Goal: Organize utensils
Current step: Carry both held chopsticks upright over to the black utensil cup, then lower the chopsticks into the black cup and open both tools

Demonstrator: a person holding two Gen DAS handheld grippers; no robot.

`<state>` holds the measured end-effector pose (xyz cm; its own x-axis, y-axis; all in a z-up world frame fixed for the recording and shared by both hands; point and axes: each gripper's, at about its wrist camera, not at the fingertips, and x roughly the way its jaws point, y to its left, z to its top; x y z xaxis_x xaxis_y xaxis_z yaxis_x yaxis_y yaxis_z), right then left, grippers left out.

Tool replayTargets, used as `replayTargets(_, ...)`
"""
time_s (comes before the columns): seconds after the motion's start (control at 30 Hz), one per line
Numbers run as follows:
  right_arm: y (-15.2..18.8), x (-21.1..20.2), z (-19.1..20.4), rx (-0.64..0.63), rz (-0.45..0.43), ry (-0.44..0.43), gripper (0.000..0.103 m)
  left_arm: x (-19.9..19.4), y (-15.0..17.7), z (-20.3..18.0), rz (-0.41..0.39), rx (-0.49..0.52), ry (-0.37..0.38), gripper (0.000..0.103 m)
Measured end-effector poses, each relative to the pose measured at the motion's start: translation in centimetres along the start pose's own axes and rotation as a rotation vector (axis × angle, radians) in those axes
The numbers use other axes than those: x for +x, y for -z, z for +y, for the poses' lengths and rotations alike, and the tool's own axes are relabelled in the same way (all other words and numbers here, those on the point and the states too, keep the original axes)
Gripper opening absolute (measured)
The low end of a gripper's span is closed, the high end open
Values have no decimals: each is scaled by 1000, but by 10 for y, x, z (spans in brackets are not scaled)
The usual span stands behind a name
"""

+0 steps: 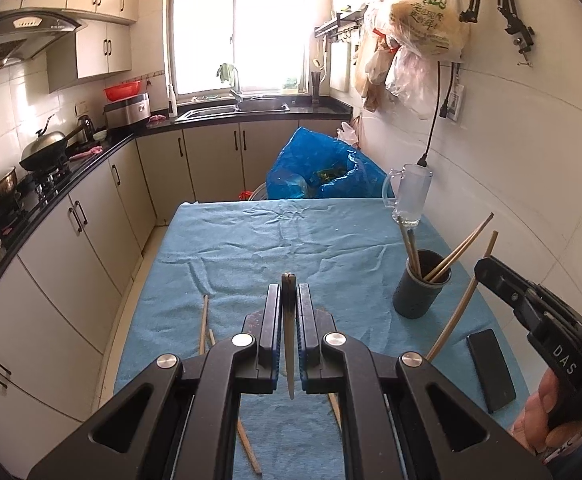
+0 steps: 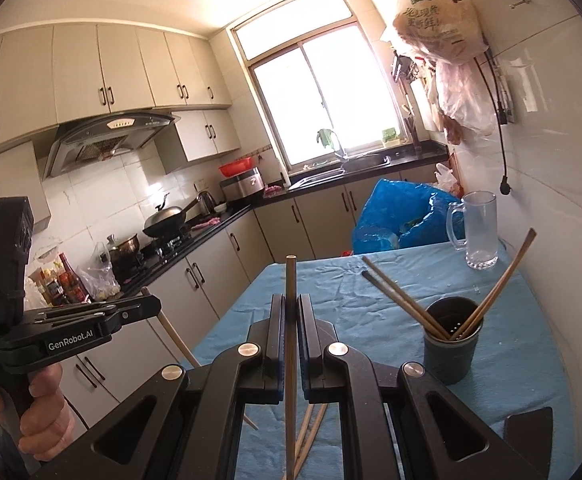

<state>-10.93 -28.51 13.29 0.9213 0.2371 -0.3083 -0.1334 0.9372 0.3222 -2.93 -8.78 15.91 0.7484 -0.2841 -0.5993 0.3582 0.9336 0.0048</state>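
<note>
The bench [image 1: 251, 240], covered with a wrinkled blue cloth [image 2: 331, 288], stood against the white tiled wall on its right, with a blue plastic bag [image 1: 311, 168] just beyond its far edge. A clear glass mug [image 1: 409, 194] stood at the far right corner of the bench. Nearer along the same right side sat the dark utensil cup [image 1: 423, 284], holding several chopsticks [image 2: 403, 304] that leaned outward over its rim to both sides. A black phone [image 1: 491, 370] lay flat on the cloth near the cup, on the closer side. The left gripper [image 1: 290, 308] was held above the middle of the bench, its fingers clamped on a chopstick [image 1: 290, 344] that ran along between them, its dark end poking out past the tips. The right gripper [image 2: 291, 320] was raised beside the cup, its fingers likewise closed on a second chopstick [image 2: 290, 280] standing up past the tips and hanging down below them. Loose chopsticks [image 1: 203, 324] lay on the cloth under and to the left of the left gripper, and more showed beneath the right one
</note>
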Motion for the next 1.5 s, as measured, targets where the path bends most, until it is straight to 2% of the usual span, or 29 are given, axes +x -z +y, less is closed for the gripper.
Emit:
replayTargets(0.3, -14, -28, -28, 48, -53, 24, 6, -12, -12, -28, -21, 47, 17, 7)
replayTargets(0.7, -39, -65, -65, 58, -136, 135, 6, -21, -43, -80, -36, 89, 164, 7)
replayTargets(0.83, -52, -71, -74, 53, -170, 173, 6, -24, -61, -100, -64, 108, 203, 7)
replayTargets(1.17, -86, -63, -90, 18, -227, 263, 6, 0, -112, -138, -87, 107, 249, 7)
replayTargets(1.5, -107, -25, -111, 12, -237, 327, 6, 52, -148, -161, -86, 71, 253, 7)
